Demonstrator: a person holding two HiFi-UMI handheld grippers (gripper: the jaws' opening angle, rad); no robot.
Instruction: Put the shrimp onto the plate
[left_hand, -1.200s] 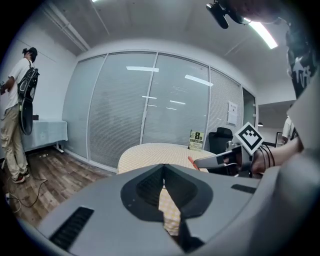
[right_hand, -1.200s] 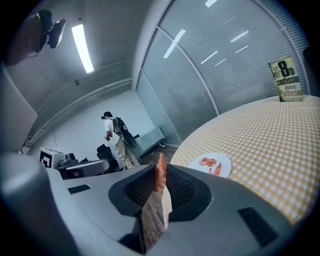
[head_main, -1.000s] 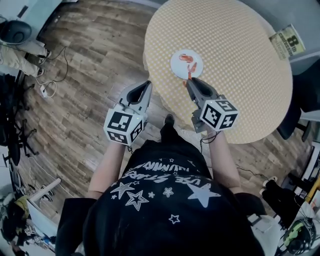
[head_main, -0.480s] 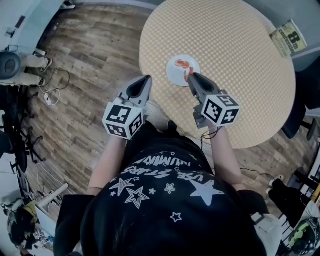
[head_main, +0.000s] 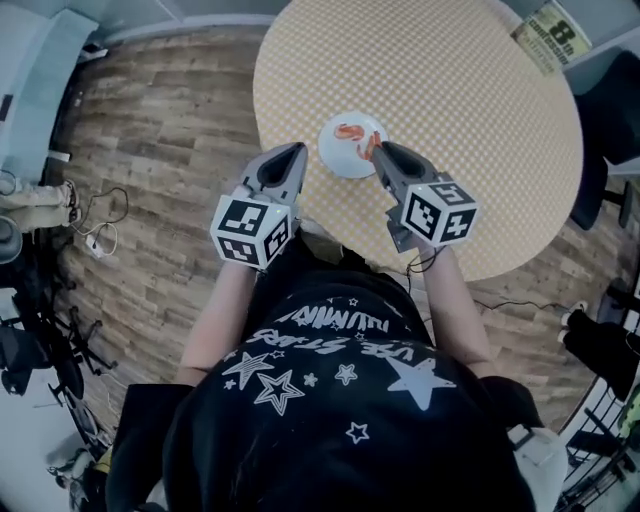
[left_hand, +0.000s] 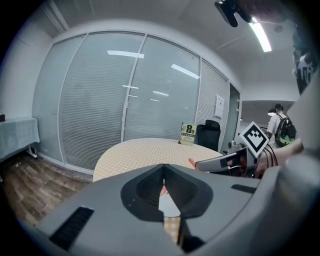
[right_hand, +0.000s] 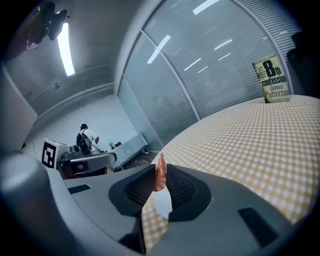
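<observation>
A small white plate (head_main: 345, 157) sits near the front edge of the round checked table (head_main: 450, 90), with one orange shrimp (head_main: 348, 131) lying on it. My right gripper (head_main: 377, 150) is at the plate's right rim, shut on a second shrimp (right_hand: 160, 172) that stands upright between its pads. In the head view this held shrimp (head_main: 370, 147) shows as an orange streak at the jaw tip. My left gripper (head_main: 297, 150) hovers just left of the plate, shut with nothing in it. Through its jaws in the left gripper view (left_hand: 163, 186) a sliver of the plate (left_hand: 169, 206) shows.
A book (head_main: 545, 35) stands at the table's far right edge. A dark chair (head_main: 610, 110) is to the right of the table. Wooden floor (head_main: 150, 150) with cables lies to the left. A person with a backpack (left_hand: 280, 127) stands in the background.
Both grippers have drawn closer to the plate; the right one, still holding its shrimp, now reaches the plate's right rim. The view has shifted so the table sits more to the left.
</observation>
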